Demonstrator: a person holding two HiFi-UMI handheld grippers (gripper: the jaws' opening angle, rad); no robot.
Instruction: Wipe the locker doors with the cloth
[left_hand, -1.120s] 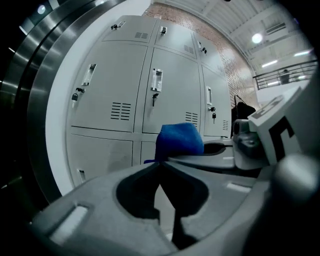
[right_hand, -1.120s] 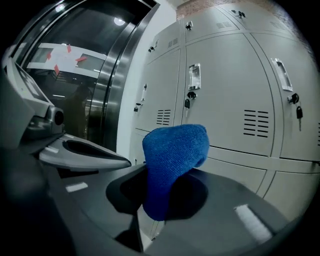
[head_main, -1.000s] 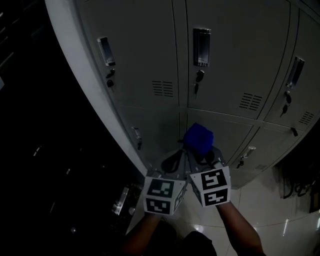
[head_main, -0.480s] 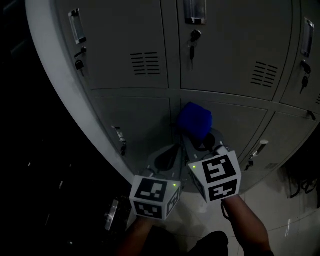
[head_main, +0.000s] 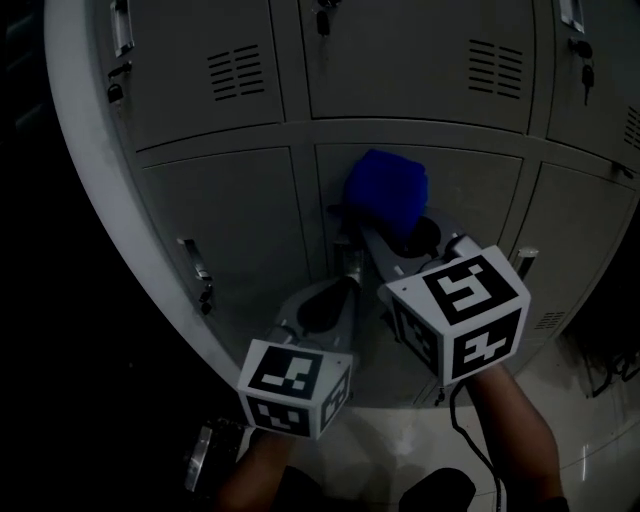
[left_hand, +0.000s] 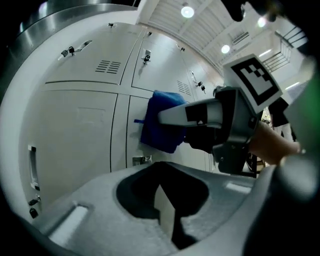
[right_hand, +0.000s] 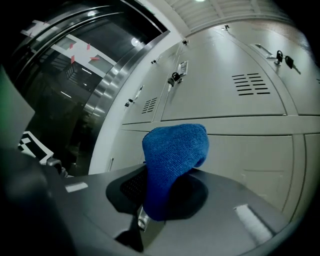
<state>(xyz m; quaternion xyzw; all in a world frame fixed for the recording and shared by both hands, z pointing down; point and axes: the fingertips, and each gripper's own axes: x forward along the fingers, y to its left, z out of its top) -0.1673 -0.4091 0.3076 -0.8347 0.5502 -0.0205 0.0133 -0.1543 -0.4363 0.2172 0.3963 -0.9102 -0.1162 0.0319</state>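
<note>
Though the view has dipped, cloth (head_main: 386, 188) stays high on a lower door (head_main: 470, 205), 12 o'clock, right gripper (head_main: 390, 232) fingers clenching it. Left gripper (head_main: 346, 290) is closed, empty. The wipe seems barely advanced.

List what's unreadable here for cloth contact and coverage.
- Cloth-to-door contact: head view, the blue cloth covers its own spot on the locker door.
- Right hand-held gripper jaw tips: right gripper view, buried in the cloth.
- Upper key: head view, cut by the top edge.
- Area left of the lockers: head view, too dark.
</note>
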